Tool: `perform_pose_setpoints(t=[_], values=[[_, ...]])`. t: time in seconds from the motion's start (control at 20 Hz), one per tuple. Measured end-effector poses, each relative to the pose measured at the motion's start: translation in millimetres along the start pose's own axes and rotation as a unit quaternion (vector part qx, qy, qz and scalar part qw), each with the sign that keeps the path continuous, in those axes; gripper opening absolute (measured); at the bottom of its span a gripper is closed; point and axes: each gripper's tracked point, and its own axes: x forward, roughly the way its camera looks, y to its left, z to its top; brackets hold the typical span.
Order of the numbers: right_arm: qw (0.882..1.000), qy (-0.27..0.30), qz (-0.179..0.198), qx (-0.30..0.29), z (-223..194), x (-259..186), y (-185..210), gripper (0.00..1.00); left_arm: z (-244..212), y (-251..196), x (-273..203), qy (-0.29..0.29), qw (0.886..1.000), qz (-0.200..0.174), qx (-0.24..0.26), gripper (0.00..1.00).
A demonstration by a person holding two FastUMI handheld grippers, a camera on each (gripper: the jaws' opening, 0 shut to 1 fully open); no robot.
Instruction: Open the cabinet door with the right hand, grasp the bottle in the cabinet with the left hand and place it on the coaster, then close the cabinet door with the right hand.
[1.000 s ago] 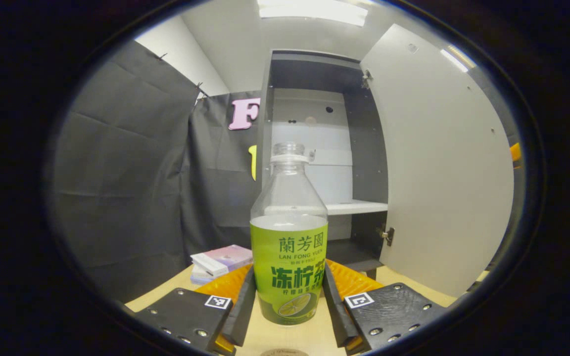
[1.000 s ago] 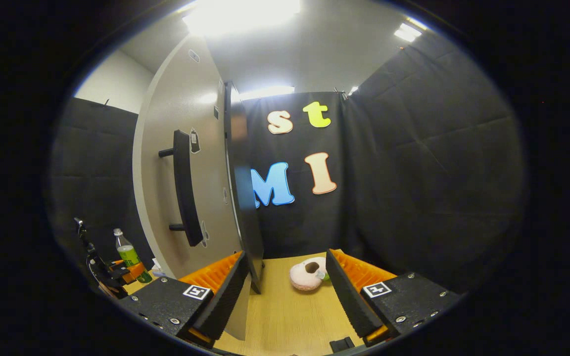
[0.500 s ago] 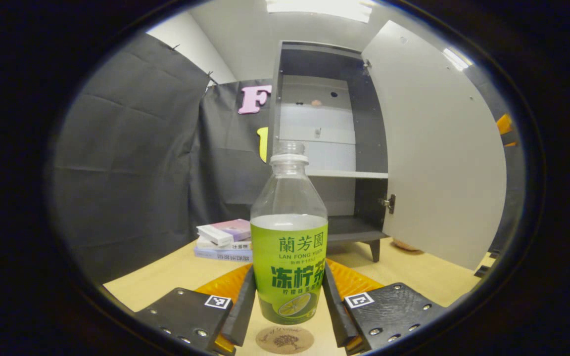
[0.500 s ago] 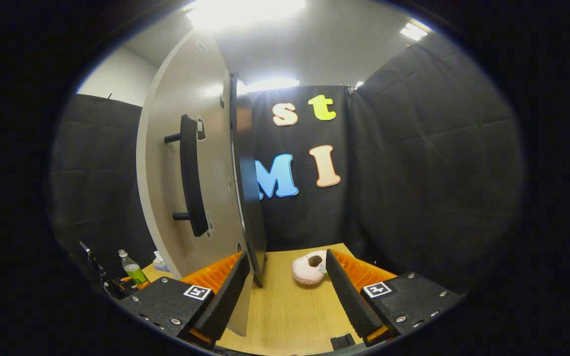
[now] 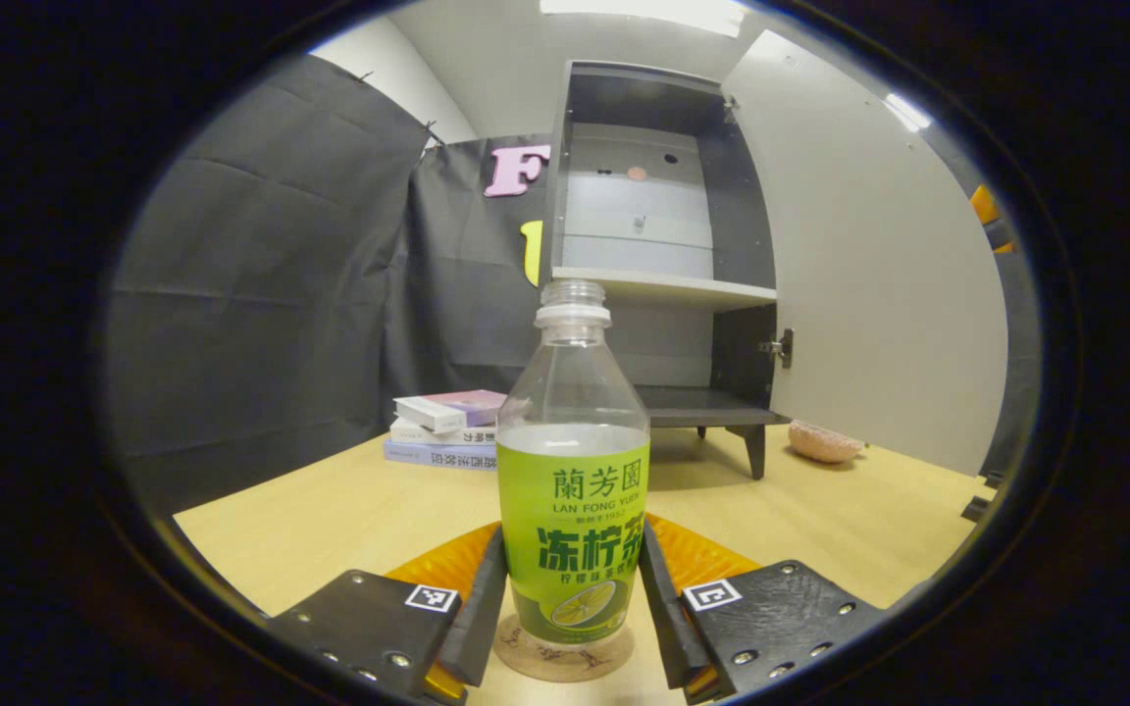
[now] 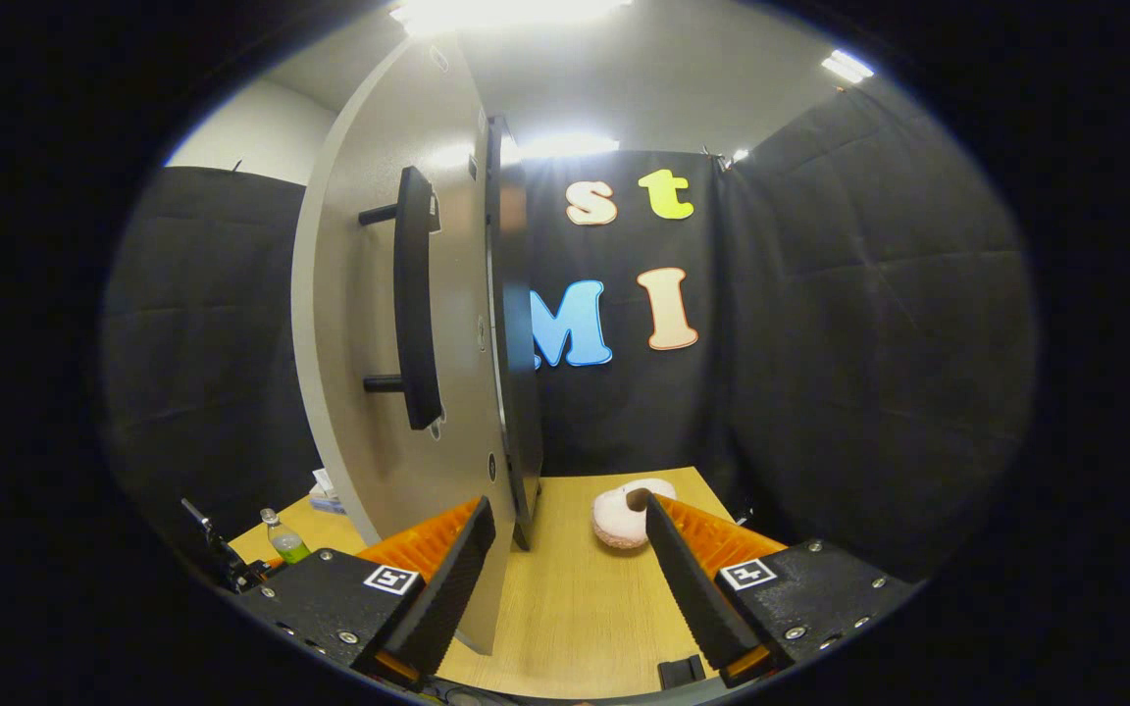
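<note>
my left claw [image 5: 573, 613] is clamped on one clear plastic bottle with a green label [image 5: 573, 510], both fingers pressed to its sides; the bottle stands upright with its base on one round wooden coaster [image 5: 562, 659]. beyond the bottle stands one dark cabinet [image 5: 658, 245] with a pale shelf, its single pale door [image 5: 879, 275] swung open to the bottle's right. left of the cabinet lies a small stack of books [image 5: 442, 431], three as far as i can count, and right of the cabinet's foot sits one pinkish round thing [image 5: 825, 441].

my right claw [image 6: 570, 579] gapes wide around nothing, the lower edge of the door [image 6: 379, 324] just at its left finger [image 6: 442, 588]. one long black handle [image 6: 416, 294] runs down the door's outer face. one pink ring-shaped cushion [image 6: 629, 512] lies past the door, and the bottle [image 6: 283, 537] stands small, far left of it.

everything rests on a light wooden tabletop [image 5: 349, 510], black cloth walls around, white ceiling lights above.
</note>
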Motion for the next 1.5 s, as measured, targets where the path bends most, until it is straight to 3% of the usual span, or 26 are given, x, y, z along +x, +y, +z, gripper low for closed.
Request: perform_pose_setpoints(t=[0.3, 0.5, 0.6, 1.1, 1.15, 1.25, 1.35, 1.5], values=[[1.000, 0.002, 0.007, -0.011, -0.5, 3.8, 4.1, 0.95, -26.1, 0.5, -0.3, 0.018, 1.000, 0.012, -0.005, 0.65], [1.000, 0.004, 0.013, -0.002, 0.2, 6.8, 3.8, 0.96, -26.8, -0.9, -0.3, 0.033, 0.999, 0.023, 0.015, 0.72], [1.000, -0.003, 0.014, 0.000, 5.0, 7.9, 1.9, 0.96, -16.4, -3.2, 2.2, 0.035, 0.999, 0.023, 0.019, 0.89], [0.998, -0.054, 0.014, 0.038, 60.1, 9.9, -20.5, 0.95, 90.5, -8.5, -20.1, 0.010, 0.998, 0.048, 0.039, 0.92], [0.997, -0.061, 0.009, 0.040, 67.0, 11.3, -22.8, 0.95, 101.3, -8.6, -26.2, 0.010, 0.998, 0.051, 0.041, 0.86], [0.997, -0.070, -0.002, 0.044, 78.1, 14.7, -24.2, 0.95, 126.9, -8.4, -38.1, 0.003, 0.998, 0.052, 0.045, 0.92], [0.996, -0.078, -0.009, 0.046, 87.8, 19.1, -21.2, 0.95, 153.2, -10.1, -49.4, -0.011, 0.998, 0.046, 0.042, 0.89], [0.996, -0.078, -0.024, 0.035, 92.8, 24.8, -14.1, 0.92, 191.6, 2.8, -62.7, -0.027, 0.997, 0.053, 0.041, 0.92]])
